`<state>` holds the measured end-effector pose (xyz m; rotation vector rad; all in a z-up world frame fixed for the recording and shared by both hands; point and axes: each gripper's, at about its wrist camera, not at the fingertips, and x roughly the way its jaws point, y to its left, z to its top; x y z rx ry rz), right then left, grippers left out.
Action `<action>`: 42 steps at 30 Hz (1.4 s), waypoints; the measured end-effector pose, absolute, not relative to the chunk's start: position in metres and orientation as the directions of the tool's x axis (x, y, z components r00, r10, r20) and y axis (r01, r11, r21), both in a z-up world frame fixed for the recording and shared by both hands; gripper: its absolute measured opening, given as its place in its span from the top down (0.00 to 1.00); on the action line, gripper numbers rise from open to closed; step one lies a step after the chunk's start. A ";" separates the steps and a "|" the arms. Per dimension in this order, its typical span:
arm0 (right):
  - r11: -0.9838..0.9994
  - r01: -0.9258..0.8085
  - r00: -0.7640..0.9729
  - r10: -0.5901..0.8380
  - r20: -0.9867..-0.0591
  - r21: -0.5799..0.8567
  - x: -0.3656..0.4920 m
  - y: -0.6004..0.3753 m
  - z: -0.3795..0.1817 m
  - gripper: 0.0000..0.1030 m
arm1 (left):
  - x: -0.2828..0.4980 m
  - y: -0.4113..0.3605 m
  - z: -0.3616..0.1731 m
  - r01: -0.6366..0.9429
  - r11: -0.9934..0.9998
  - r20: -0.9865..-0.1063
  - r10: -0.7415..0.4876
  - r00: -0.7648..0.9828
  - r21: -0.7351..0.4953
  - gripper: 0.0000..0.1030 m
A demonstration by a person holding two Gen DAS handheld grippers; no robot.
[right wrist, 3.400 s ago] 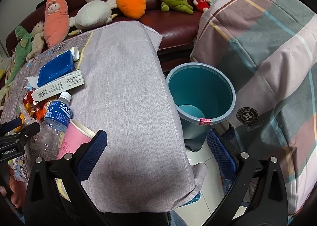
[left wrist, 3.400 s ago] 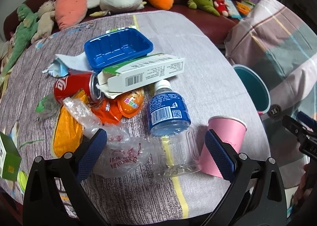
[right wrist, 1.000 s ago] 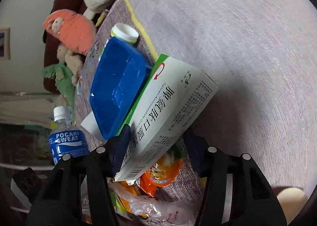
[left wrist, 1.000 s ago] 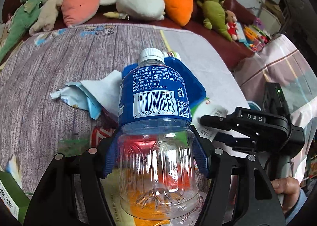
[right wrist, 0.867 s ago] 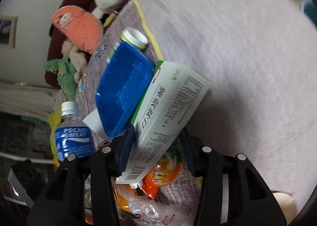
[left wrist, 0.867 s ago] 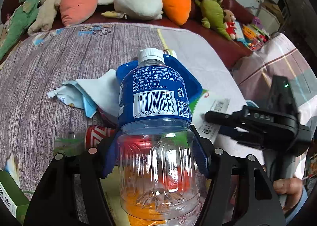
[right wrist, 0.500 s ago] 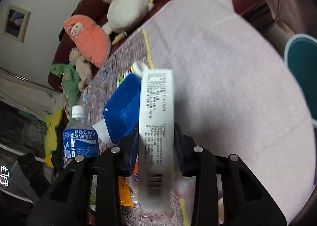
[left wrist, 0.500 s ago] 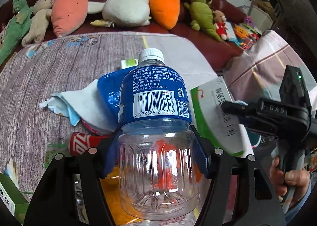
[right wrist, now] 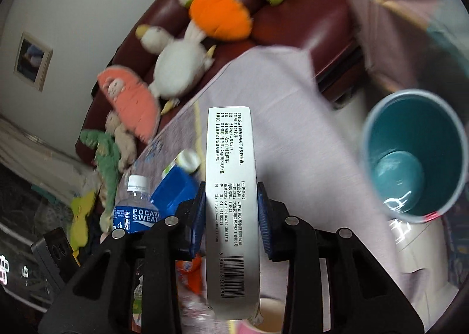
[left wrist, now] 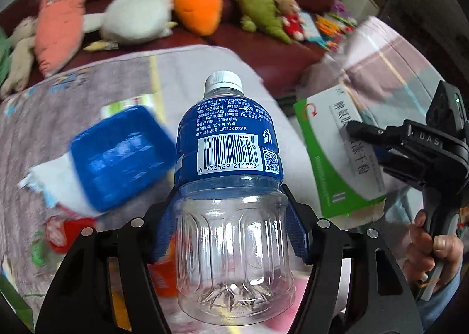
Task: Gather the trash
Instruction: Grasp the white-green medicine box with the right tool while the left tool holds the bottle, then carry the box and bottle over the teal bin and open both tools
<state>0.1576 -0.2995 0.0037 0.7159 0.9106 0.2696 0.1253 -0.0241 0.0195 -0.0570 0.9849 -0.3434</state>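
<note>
My left gripper (left wrist: 230,228) is shut on an empty clear plastic bottle (left wrist: 231,181) with a blue label and white cap, held above the table. My right gripper (right wrist: 231,213) is shut on a long white and green medicine box (right wrist: 231,187), held upright in the air. The box (left wrist: 337,149) and the right gripper also show at the right of the left wrist view. The teal trash bin (right wrist: 413,155) stands on the floor to the right of the table, open and seen from above. The bottle (right wrist: 136,208) shows at the lower left of the right wrist view.
A blue plastic tray (left wrist: 120,155), a white tissue (left wrist: 55,181), a red can (left wrist: 63,231) and orange wrappers (right wrist: 190,272) lie on the grey tablecloth (left wrist: 187,70). Plush toys (left wrist: 196,5) line the red sofa behind. A plaid blanket (left wrist: 390,64) lies at the right.
Both grippers have swung right with their loads. The box has come closer to the bin, which now shows fully in the right wrist view. The trash pile has slid left.
</note>
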 end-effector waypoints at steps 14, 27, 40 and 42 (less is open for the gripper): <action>0.755 0.332 0.658 0.245 -0.712 0.566 0.134 -0.476 -0.044 0.70 | 0.173 -0.204 -0.026 0.463 0.863 -0.880 -0.366 0.302 -0.200 0.36; 0.758 0.360 0.620 0.242 -0.746 0.545 0.152 -0.509 -0.085 0.53 | 0.192 -0.270 -0.068 0.507 0.848 -0.925 -0.306 0.225 -0.157 0.36; 0.750 0.386 0.623 0.216 -0.752 0.536 0.143 -0.522 -0.089 0.43 | 0.193 -0.285 -0.084 0.524 0.840 -0.938 -0.284 0.201 -0.142 0.36; 0.753 0.391 0.624 0.206 -0.753 0.530 0.141 -0.523 -0.089 0.43 | 0.192 -0.288 -0.086 0.529 0.837 -0.939 -0.284 0.196 -0.143 0.36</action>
